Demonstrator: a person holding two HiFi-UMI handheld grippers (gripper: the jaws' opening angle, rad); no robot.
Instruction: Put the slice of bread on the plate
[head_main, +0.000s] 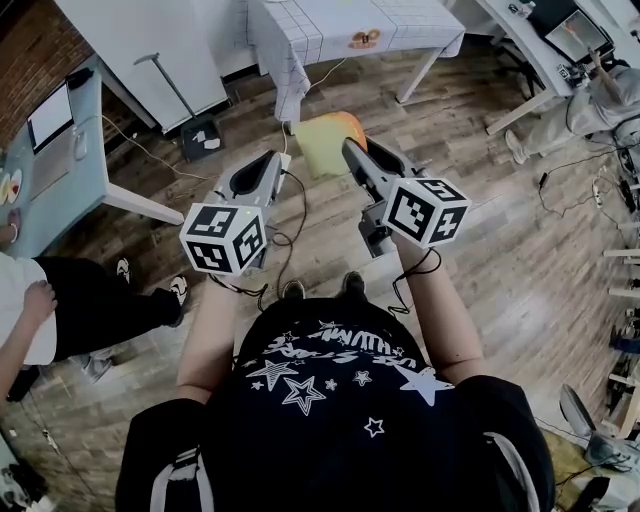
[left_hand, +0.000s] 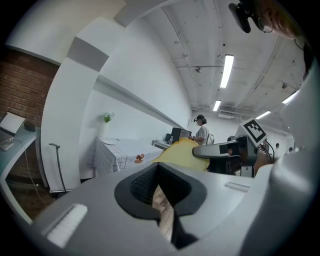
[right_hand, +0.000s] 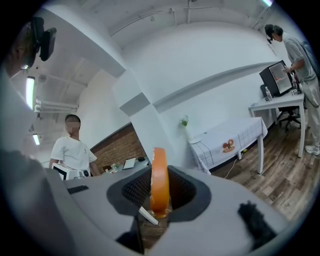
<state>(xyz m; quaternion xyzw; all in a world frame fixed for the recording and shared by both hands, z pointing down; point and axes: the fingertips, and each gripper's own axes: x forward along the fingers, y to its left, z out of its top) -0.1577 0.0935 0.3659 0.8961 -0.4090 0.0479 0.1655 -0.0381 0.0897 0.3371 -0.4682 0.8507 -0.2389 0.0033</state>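
A slice of bread (head_main: 325, 140), yellow with an orange crust, stands on edge at the tip of my right gripper (head_main: 345, 150), out in front of me above the wooden floor. In the right gripper view the orange crust (right_hand: 159, 177) sits upright between the jaws of this gripper (right_hand: 159, 200), which is shut on it. My left gripper (head_main: 278, 162) is level beside it, a little apart. In the left gripper view the jaws of that gripper (left_hand: 162, 200) show a narrow gap with only floor behind, and the yellow slice (left_hand: 181, 151) shows beyond. No plate shows clearly.
A table with a white checked cloth (head_main: 330, 30) stands ahead, a small orange-brown item (head_main: 365, 40) on it. A blue-grey table (head_main: 70, 150) and a seated person (head_main: 70, 310) are at left. Desks and another person (head_main: 600, 100) are at right. Cables (head_main: 290, 215) lie on the floor.
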